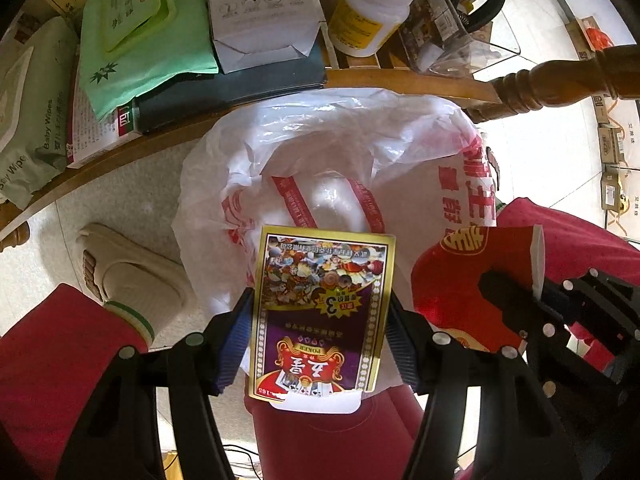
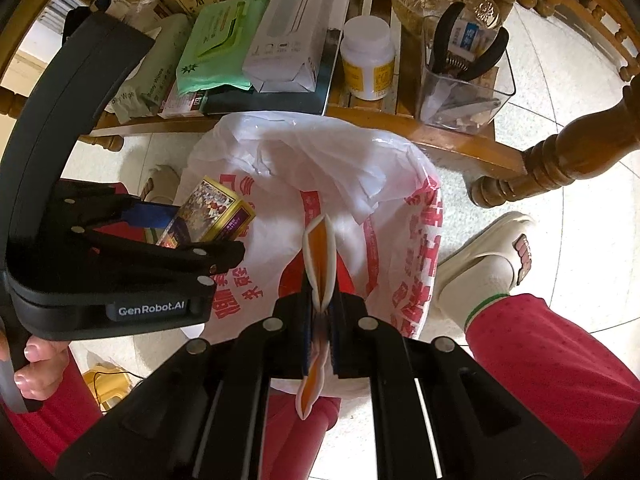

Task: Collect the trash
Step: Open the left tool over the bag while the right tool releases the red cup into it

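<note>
Home living room, carved wooden table [image 2: 400,120] cluttered with baby wipes [image 1: 36,120], pill bottle [image 2: 367,62], tiled floor [image 2: 560,120]

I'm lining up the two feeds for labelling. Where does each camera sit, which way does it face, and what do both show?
Left wrist: on the left gripper, facing down into the white plastic bag; it grips a poker card box; red trousers show.
Right wrist: on the right gripper, facing the same bag; it pinches a flattened red paper cup.
Shared: bag, both grippers, white bottle.
</note>
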Tool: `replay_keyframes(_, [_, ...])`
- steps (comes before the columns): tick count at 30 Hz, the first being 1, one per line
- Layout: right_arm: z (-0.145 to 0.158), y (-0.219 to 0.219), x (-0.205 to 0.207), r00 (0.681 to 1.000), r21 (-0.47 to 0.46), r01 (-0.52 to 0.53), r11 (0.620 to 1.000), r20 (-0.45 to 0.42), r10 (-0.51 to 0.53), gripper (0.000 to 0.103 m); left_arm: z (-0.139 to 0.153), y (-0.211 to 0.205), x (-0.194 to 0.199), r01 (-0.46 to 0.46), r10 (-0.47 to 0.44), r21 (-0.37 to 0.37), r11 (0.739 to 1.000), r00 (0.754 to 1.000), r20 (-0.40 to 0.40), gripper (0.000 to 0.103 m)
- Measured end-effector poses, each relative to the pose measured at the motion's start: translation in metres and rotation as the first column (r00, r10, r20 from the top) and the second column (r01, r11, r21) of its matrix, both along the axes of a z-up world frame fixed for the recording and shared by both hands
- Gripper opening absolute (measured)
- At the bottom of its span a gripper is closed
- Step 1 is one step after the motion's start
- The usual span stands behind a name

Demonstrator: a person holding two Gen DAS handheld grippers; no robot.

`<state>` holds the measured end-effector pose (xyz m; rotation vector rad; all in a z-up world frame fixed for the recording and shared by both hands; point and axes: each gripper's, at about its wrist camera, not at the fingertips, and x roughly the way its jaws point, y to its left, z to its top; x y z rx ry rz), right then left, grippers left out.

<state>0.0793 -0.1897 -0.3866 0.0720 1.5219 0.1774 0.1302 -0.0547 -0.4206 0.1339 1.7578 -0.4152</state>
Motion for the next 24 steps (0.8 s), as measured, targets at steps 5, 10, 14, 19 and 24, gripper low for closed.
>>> replay_keyframes(5, [-0.0022,0.0008,-0.0009,1.000,0.008,0.003,1.000,-0.005,-0.003,0.008,-0.0028,-0.0006,0.0003,-0.003,0.003,0.004,1.000,1.000,-0.008,0.063])
replay_keyframes(10, [-0.0024,0.0009,-0.0003,1.000,-0.002,0.005,1.000,0.003,-0.005,0.027,-0.0051,0.0005,0.0006,-0.004,0.005,0.021,1.000,1.000,-0.011,0.071])
replay_keyframes(14, [-0.0026,-0.0031,0.0004,1.000,0.007,0.021,1.000,0.000,-0.021,0.029,-0.0051,0.0017,0.0021,-0.017,0.017,0.020,1.000,1.000,-0.015,0.074])
replay_keyframes(19, [-0.0030,-0.0024,0.0002,1.000,0.009,0.024,1.000,-0.006,-0.024,0.030,-0.0041,0.0017,0.0024,-0.014,0.014,0.029,0.999,1.000,-0.009,0.074])
replay_keyframes(24, [-0.0015,-0.0007,-0.0006,1.000,0.006,0.025,1.000,-0.004,-0.025,0.031,-0.0015,0.0029,0.0029,-0.018,0.018,0.032,0.999,1.000,-0.006,0.074])
